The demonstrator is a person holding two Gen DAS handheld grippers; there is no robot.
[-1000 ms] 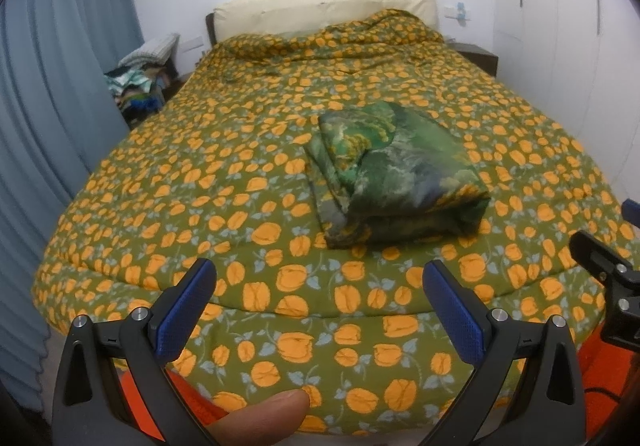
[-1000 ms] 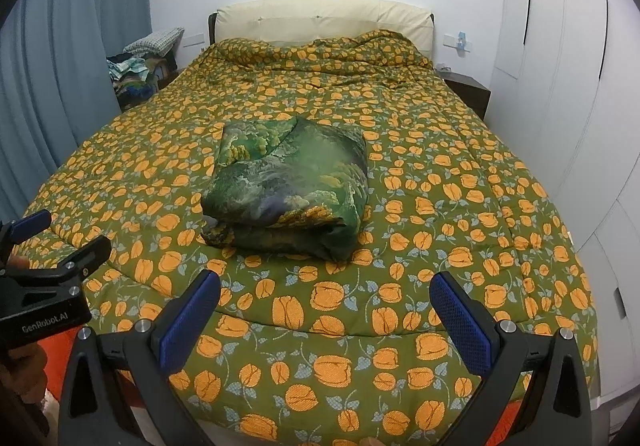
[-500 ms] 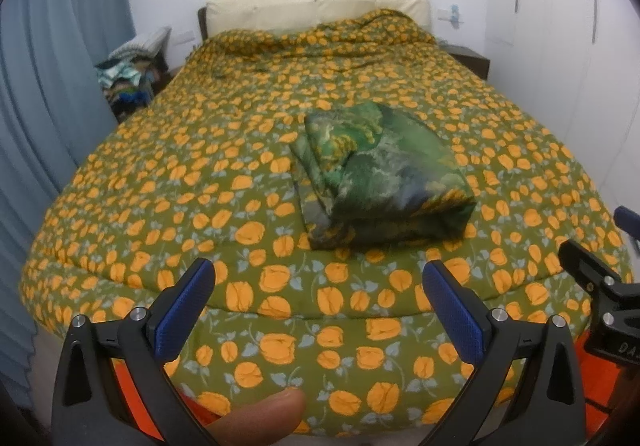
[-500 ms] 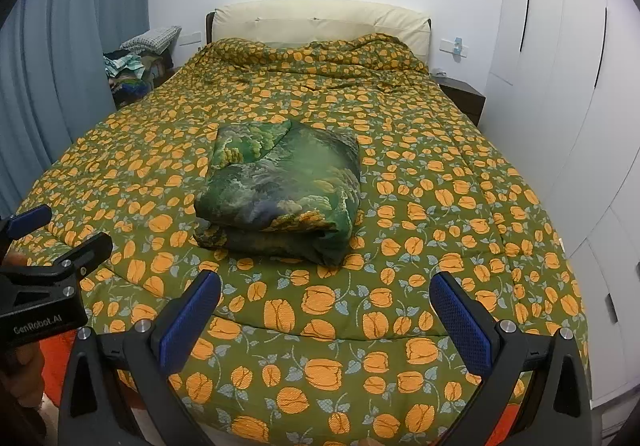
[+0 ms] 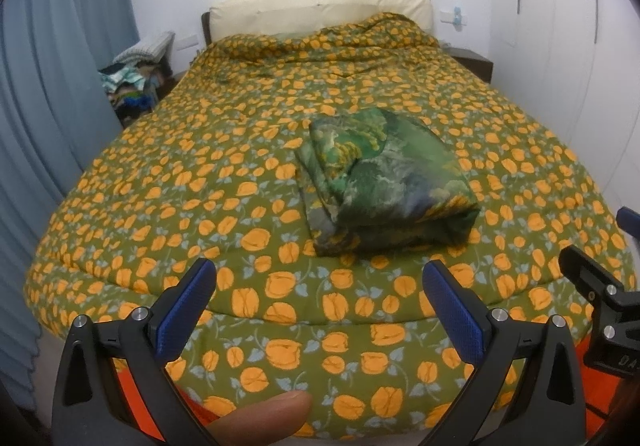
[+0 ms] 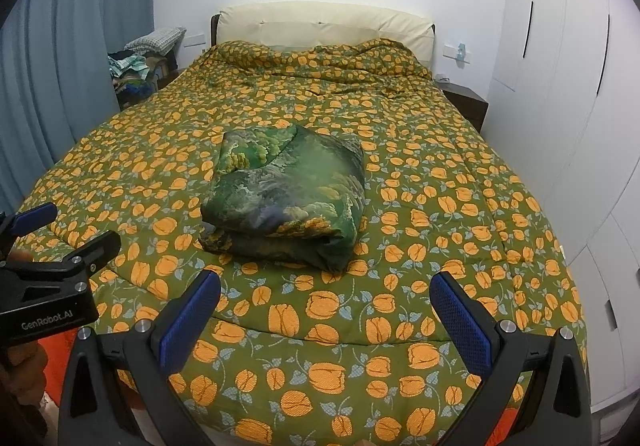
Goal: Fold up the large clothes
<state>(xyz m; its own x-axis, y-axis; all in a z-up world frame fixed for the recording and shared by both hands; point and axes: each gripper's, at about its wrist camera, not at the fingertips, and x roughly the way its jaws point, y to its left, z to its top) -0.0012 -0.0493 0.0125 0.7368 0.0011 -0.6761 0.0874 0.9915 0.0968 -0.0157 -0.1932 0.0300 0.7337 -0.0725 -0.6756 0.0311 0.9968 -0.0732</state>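
A folded green patterned garment lies as a thick bundle on the bed, toward its foot end. My left gripper hangs open at the foot of the bed, short of the bundle, with nothing between its blue pads. My right gripper is also open and empty, held back from the bundle over the bed's near edge. Each gripper shows at the edge of the other's view: the right gripper and the left gripper. A fingertip sits at the bottom of the left wrist view.
The bed carries a green quilt with orange flowers and a cream headboard. Blue curtains hang on the left beside a pile of clothes. A dark nightstand and white wardrobe doors stand on the right.
Both grippers have drawn back from the bed, so the folded garment looks smaller and farther. They stay open. The garment has not moved.
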